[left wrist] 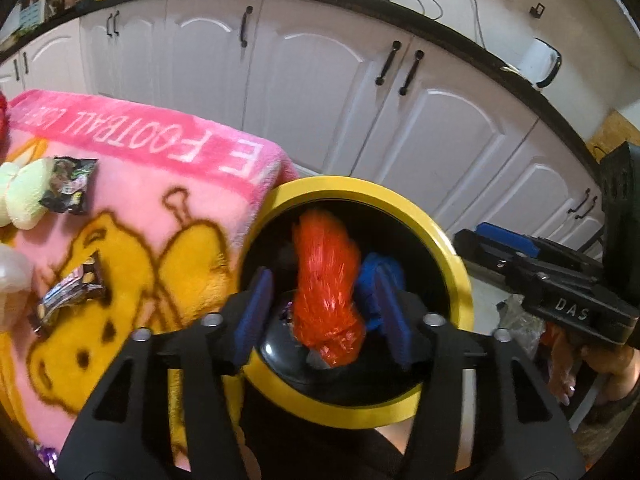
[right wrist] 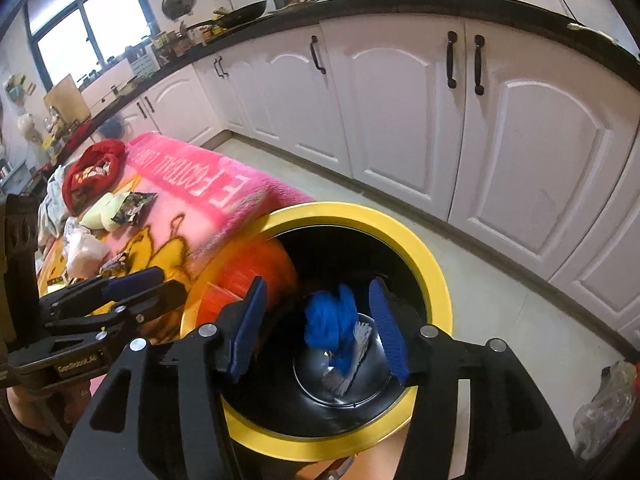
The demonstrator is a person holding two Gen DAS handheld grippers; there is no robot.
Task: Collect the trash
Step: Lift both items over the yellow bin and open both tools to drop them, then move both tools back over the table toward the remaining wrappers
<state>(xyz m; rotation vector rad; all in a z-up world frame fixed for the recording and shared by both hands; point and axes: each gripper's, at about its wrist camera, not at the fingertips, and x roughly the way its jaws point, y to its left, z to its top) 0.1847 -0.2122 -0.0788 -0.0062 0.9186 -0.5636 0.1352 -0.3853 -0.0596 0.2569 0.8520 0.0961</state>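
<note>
White kitchen cabinets (right wrist: 400, 112) are backing us as both half-open, empty grippers, left (left wrist: 324, 312) and right (right wrist: 320, 328), are dropping orange wrapper (left wrist: 324, 288) and blue scrap (right wrist: 332, 320) into the yellow-rimmed bin (right wrist: 432, 276), snack wrappers (left wrist: 68, 190) waiting beside it.

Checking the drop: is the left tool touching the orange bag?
Apart. The left wrist view shows the left tool open, with gaps between both pads and the orange bag, over the bin.
</note>
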